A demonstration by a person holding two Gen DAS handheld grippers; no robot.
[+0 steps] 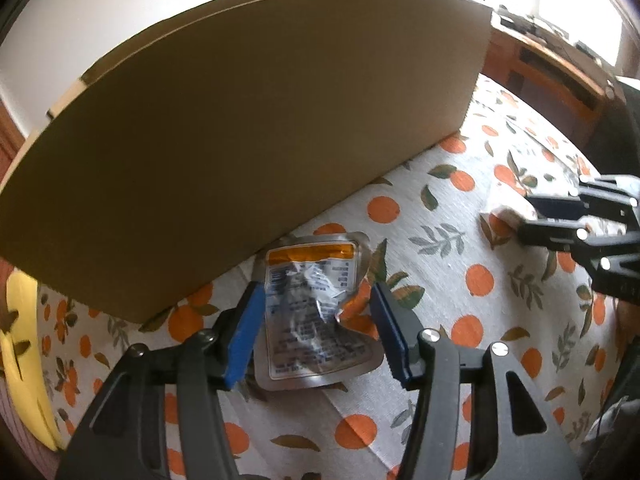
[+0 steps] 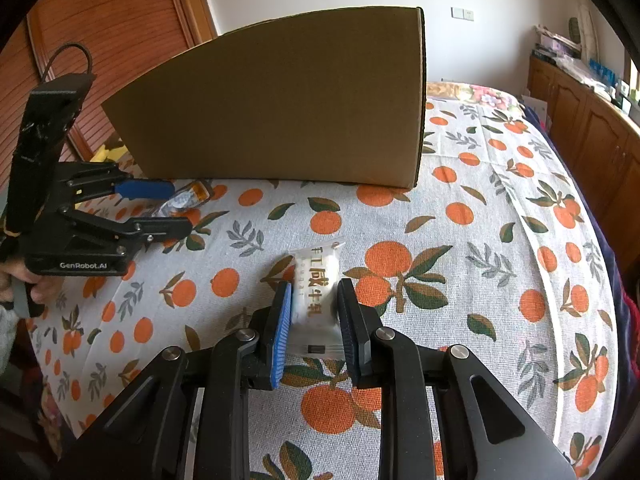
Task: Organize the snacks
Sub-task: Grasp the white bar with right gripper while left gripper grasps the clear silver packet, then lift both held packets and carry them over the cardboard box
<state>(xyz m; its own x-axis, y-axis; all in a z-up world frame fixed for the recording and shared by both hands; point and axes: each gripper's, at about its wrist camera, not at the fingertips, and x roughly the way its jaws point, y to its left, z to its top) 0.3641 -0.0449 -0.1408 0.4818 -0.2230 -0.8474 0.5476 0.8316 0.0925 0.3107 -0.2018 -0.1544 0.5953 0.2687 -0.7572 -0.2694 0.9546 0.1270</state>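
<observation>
Little looks done yet: the left gripper straddles a foil packet, fingers spread, and the right gripper pinches a white candy, both beside the cardboard box.

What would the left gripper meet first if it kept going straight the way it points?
Probably the silver snack pouch lying between the left gripper's fingers, then the cardboard box wall just behind; depth is unclear.
</observation>
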